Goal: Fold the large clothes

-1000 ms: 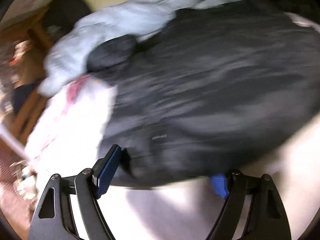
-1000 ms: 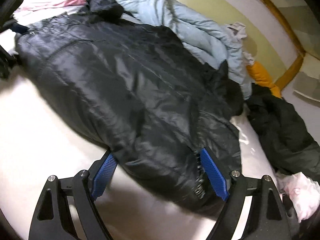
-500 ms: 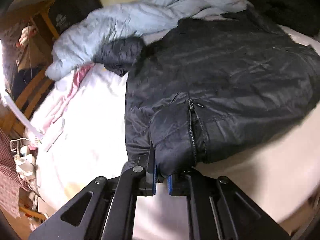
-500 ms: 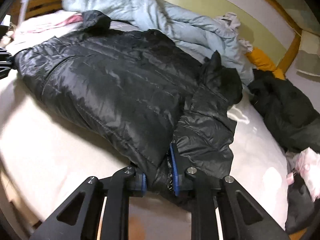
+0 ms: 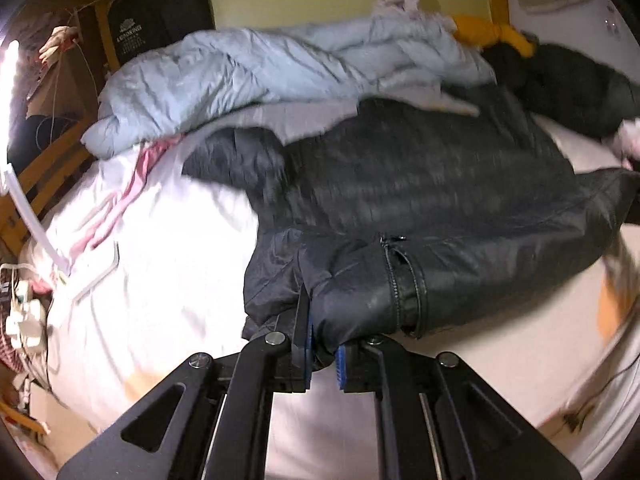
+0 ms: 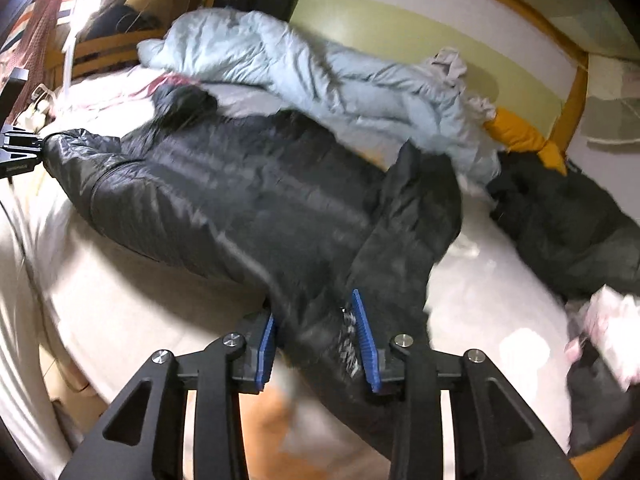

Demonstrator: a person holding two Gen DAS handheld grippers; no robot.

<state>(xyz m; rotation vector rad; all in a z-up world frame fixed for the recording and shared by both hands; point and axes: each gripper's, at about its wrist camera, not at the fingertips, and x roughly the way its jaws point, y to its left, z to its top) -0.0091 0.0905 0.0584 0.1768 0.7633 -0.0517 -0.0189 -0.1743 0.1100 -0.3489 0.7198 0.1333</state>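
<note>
Power strip with plugs (image 5: 22, 316) off bed's left edge; dark bag, perhaps suitcase (image 5: 160, 12), against wall.

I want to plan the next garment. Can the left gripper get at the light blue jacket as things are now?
Probably not yet. The left gripper is shut on the black jacket's hem, and that jacket lies between it and the light blue jacket. It must let go first.

**Harsh side light, smeared cloth, bent edges**

You get a hard glare from a lamp strip (image 5: 10, 80) at the left edge of the left wrist view; it burns the white sheet (image 5: 168, 264) beside it to blank white. The black jacket (image 5: 420, 184) streaks with motion blur in both views, while the gripper frames stay sharp. Your right wrist view is dimmer, with the far wall evenly lit. Fisheye bending curves the bed frame (image 6: 576, 92), and the corners fall to black.
</note>
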